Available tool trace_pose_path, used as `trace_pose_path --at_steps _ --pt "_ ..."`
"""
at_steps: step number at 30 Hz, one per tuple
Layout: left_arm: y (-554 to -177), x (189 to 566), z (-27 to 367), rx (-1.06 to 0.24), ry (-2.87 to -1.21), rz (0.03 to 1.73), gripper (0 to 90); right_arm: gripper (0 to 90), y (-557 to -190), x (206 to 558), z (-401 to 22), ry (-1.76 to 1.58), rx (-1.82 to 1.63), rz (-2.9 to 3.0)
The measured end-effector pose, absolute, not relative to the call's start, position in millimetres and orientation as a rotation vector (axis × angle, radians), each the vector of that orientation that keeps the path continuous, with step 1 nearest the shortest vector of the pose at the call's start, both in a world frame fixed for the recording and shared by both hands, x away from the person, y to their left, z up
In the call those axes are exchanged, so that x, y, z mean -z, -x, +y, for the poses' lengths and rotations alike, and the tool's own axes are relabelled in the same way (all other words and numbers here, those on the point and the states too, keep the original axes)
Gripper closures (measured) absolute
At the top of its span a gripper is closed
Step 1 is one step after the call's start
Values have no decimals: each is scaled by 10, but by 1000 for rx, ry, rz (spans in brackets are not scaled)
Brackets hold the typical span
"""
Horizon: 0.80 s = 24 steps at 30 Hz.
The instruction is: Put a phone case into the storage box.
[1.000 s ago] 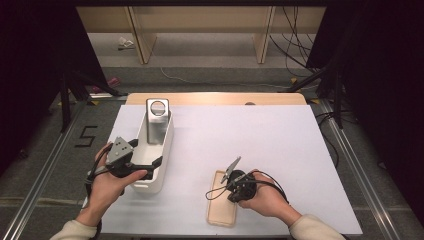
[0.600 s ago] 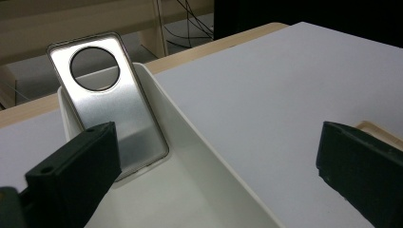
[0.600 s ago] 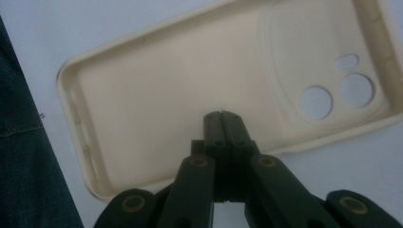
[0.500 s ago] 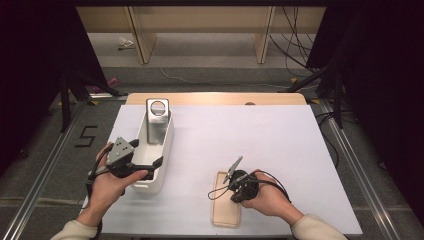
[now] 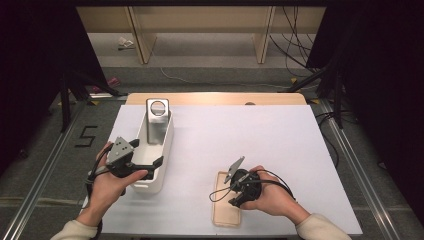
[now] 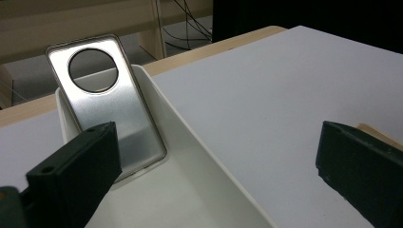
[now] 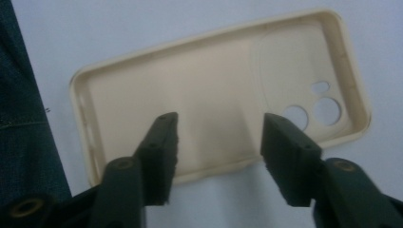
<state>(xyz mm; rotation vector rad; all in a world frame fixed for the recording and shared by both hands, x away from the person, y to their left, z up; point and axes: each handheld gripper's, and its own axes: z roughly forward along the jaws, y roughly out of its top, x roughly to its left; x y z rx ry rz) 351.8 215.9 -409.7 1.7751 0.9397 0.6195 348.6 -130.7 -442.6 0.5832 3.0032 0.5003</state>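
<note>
A beige phone case [image 7: 214,95] lies hollow side up on the white table, near the front edge [image 5: 226,207]. My right gripper [image 7: 218,128] hovers just above it, pointing down. Its jaws have just been opening and now stand apart with nothing pressed between them [image 5: 231,196]. A silver phone back plate [image 6: 107,104] with a round hole leans upright at the far end of a white tray [image 5: 161,150]. My left gripper [image 6: 216,142] is wide open over the tray's near end [image 5: 150,155], holding nothing.
The white table top [image 5: 250,135] stretches between and beyond the two hands. Its wooden edge [image 5: 215,98] runs along the far side. Cables and shelf legs stand on the floor behind, and dark curtains hang at both sides.
Both hands stay almost where they were. The right gripper's jaws are too small in the high view to compare.
</note>
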Motion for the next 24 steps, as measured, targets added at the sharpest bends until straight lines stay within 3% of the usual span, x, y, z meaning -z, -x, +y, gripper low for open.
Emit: trace_pose_path --at_steps 2,10,24 --pt "-3519 4100 2155 -614 -1773 942 8 377 -3466 4393 -1293 -583 -499 3011" --pt "-3520 4099 2147 -614 -1775 940 8 257 -3370 4358 -1220 -486 -455 3052" --pt "-3515 4092 2149 -625 -1778 938 8 249 -3184 4497 -1027 -311 -295 3119"
